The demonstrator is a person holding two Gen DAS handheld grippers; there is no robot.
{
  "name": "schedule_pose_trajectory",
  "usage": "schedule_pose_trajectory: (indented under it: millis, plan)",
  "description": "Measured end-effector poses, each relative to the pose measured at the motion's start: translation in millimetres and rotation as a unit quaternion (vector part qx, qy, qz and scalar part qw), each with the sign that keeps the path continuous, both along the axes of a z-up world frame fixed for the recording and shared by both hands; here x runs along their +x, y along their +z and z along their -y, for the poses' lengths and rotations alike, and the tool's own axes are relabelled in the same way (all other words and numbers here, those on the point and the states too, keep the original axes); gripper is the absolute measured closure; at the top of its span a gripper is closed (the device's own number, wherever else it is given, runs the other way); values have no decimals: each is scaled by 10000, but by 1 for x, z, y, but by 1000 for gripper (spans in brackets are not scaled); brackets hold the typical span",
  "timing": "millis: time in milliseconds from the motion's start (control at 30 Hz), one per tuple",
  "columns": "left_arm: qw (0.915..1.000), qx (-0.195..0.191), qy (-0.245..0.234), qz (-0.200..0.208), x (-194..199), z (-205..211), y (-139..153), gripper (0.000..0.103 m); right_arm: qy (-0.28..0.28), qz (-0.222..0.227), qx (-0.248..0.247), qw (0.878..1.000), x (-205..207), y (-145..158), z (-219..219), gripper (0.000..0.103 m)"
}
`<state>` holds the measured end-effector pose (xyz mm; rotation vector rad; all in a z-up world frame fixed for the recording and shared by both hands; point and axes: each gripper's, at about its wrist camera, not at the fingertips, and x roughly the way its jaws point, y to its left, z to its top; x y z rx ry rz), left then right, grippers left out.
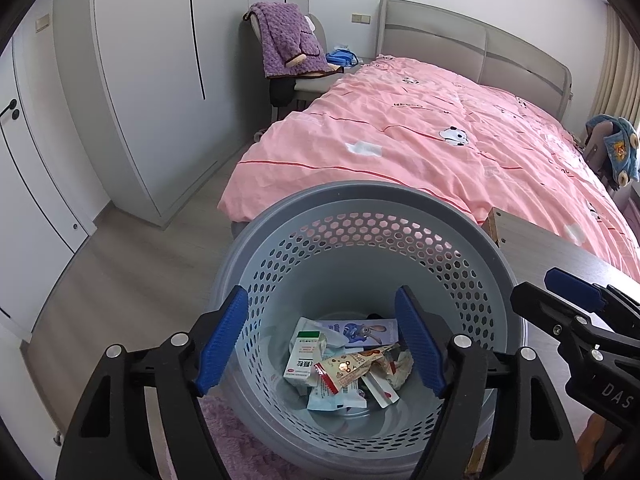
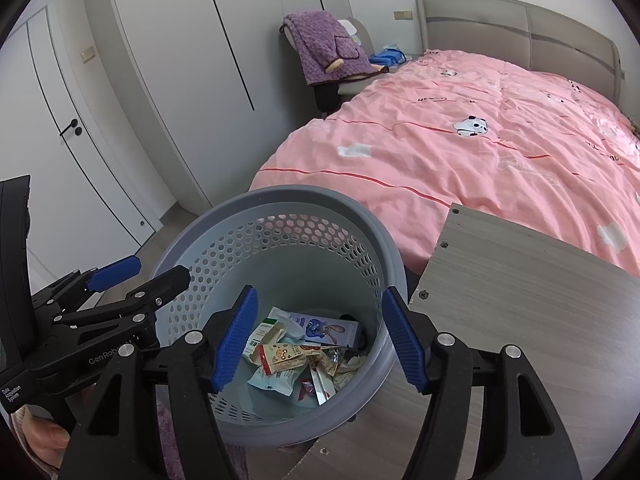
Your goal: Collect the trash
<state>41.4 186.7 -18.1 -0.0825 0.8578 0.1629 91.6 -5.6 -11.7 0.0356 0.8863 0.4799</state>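
Note:
A grey-blue perforated waste basket (image 1: 360,216) stands on the floor beside a wooden table; it also shows in the right wrist view (image 2: 280,216). Several wrappers and small boxes of trash (image 1: 344,364) lie at its bottom, also seen in the right wrist view (image 2: 296,356). My left gripper (image 1: 320,344) is open and empty above the basket's mouth; it also appears at the left of the right wrist view (image 2: 140,272). My right gripper (image 2: 316,340) is open and empty over the basket; it appears at the right of the left wrist view (image 1: 560,292).
A wooden table top (image 2: 520,312) sits right of the basket. A bed with a pink duvet (image 1: 440,140) lies behind. A chair with a purple blanket (image 1: 288,40) stands by the wardrobe (image 1: 152,80). A purple rug (image 1: 224,432) lies under the basket.

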Motion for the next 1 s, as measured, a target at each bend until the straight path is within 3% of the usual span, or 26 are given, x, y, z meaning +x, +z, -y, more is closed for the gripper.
schedule_pose_trajectory:
  millis: [300,1000]
  plan:
    - [10000,54,18,38,-1,-1,3,24,-21,24,-5,10000,-2,2,1,37]
    - [10000,54,75,12,-6,-1,5,21,-51,94,-11,9999,-5,6,4,29]
